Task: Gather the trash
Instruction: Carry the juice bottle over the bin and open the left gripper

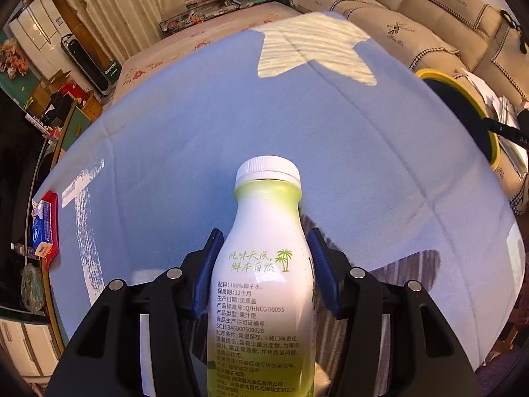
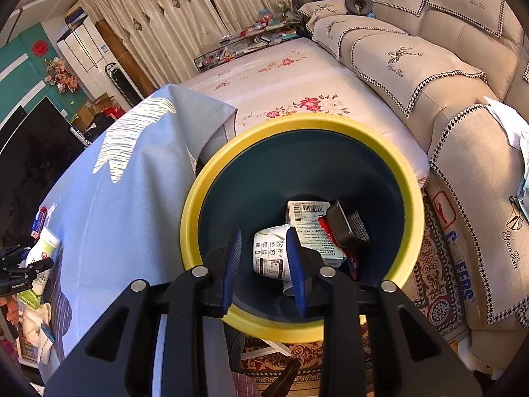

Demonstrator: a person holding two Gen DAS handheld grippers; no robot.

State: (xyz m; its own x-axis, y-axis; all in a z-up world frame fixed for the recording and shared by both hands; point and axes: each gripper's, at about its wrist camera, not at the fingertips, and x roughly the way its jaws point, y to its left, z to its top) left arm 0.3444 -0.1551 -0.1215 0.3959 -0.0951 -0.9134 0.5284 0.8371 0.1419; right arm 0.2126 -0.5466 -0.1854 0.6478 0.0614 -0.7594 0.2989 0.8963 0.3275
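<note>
**Reader:** Left gripper (image 1: 264,268) first, please: what is it doing?

**Describer:** Its two blue pads stand either side of a white and green bottle (image 1: 261,281) with a white cap. The left pad looks to be touching the bottle's side; at the right pad I cannot tell whether a thin gap remains. So whether it is squeezing yet is unclear. The bottle stands upright on a pale blue tablecloth (image 1: 198,125), its long axis running straight away from the claw, cap at the far end.

**Reader:** Where does the bottle need to go?

**Describer:** Probably into the yellow-rimmed bin (image 1: 492,139), which sits well off to the right of this claw, beyond the table's edge.

**Reader:** And the other hand?

**Describer:** The right gripper (image 2: 264,264) hangs directly over that bin (image 2: 297,125), jaws part open with nothing between them. It is nearer the bin; the left is nearer the bottle.

**Reader:** What does each camera add?

**Describer:** The right view alone shows the bin's contents: a cup, a carton and a dark tray. It also shows the bottle (image 2: 43,251) far left. The left view alone shows the pads against it.
</note>
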